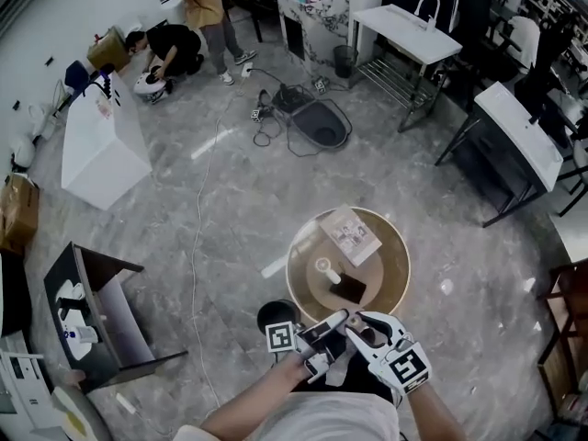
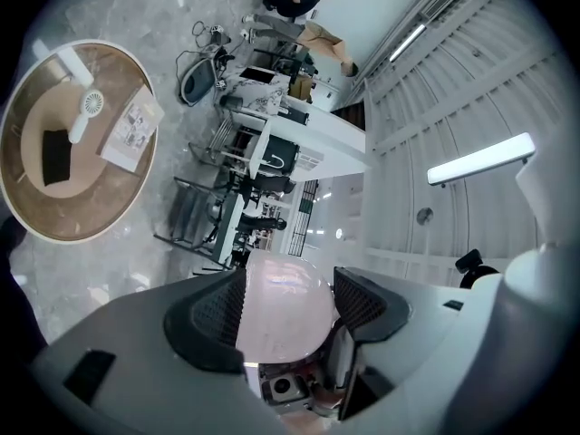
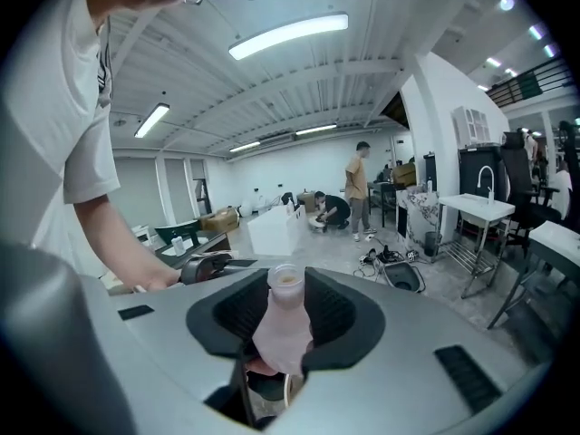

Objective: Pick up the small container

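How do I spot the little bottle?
Find the round table, then the right gripper beside it. The bottle stands between its dark pads: pale pink with an open top, unlike the grey gripper around it.

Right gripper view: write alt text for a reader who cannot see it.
The right gripper is shut on a small pale pink container, its neck pointing away. Beyond lies a large grey-floored room, with one person standing beside another crouching.
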The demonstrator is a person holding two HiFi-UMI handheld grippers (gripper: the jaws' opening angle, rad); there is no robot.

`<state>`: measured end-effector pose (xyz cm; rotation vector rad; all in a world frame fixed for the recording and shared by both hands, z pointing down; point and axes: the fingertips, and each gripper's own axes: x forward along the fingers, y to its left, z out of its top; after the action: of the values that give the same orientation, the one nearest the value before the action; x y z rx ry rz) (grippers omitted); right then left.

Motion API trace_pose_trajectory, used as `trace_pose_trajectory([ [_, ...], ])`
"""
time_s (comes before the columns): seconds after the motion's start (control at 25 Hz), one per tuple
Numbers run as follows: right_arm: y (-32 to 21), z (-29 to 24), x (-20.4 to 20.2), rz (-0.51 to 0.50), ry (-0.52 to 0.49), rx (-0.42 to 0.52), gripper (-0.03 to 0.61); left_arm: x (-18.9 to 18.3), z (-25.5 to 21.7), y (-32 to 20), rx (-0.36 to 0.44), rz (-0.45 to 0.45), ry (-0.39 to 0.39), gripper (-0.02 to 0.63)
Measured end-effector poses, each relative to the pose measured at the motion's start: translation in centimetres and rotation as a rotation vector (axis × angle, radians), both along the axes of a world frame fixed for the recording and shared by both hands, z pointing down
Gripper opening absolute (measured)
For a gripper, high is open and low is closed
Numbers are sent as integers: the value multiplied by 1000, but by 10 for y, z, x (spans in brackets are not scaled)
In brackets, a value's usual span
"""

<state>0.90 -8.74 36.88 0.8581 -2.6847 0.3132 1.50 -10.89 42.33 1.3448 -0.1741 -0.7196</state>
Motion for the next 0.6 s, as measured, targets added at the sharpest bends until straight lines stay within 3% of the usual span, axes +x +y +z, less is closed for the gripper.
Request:
trace_pose_trajectory([
  [0.6,35,-100,0,51,-20,92,137,0,-101,33,48,55,5,307],
])
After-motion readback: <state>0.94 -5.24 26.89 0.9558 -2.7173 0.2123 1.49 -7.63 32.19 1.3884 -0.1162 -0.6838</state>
